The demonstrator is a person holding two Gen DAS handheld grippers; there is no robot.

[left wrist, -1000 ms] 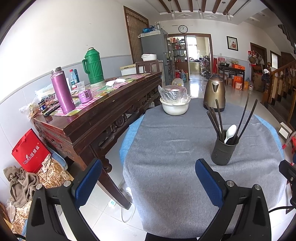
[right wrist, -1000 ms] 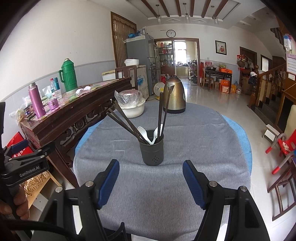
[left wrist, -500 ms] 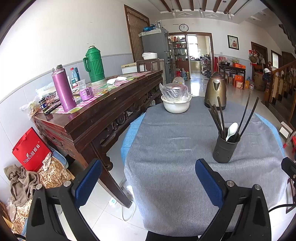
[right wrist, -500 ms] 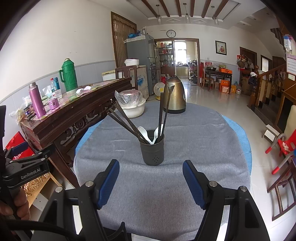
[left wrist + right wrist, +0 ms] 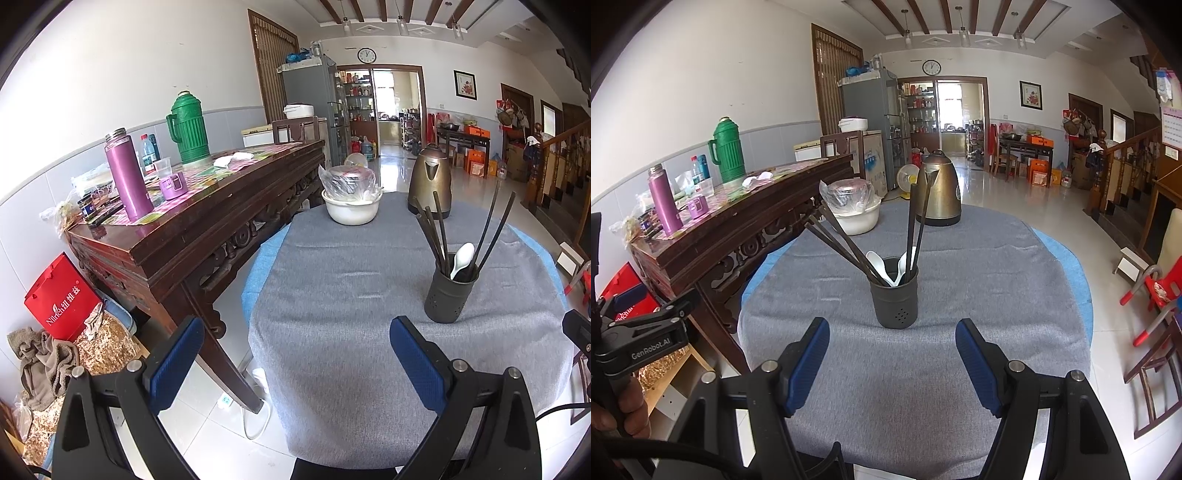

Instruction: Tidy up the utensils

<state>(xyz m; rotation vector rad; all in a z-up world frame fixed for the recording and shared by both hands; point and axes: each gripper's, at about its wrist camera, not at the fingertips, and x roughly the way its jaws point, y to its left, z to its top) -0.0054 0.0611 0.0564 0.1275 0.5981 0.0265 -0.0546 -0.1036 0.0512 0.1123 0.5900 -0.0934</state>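
Note:
A dark grey utensil holder (image 5: 894,300) (image 5: 447,293) stands upright on the round table's grey cloth (image 5: 979,266) (image 5: 332,288). Several dark chopsticks (image 5: 839,236) (image 5: 430,229) lean out of it, and white spoons (image 5: 882,267) (image 5: 462,258) sit inside. My right gripper (image 5: 892,363) is open, just short of the holder and centred on it, nothing between its blue pads. My left gripper (image 5: 293,363) is open and empty at the table's near left edge; the holder stands ahead and to its right.
A white bowl with a bagged pot (image 5: 855,210) (image 5: 351,201) and a brass kettle (image 5: 938,192) (image 5: 430,182) stand at the table's far side. A dark wooden sideboard (image 5: 207,225) with flasks flanks the table on the left. Red chairs (image 5: 1156,295) stand at the right.
In the left wrist view the scene has shifted slightly. The right wrist view looks the same. Both grippers stay open and empty.

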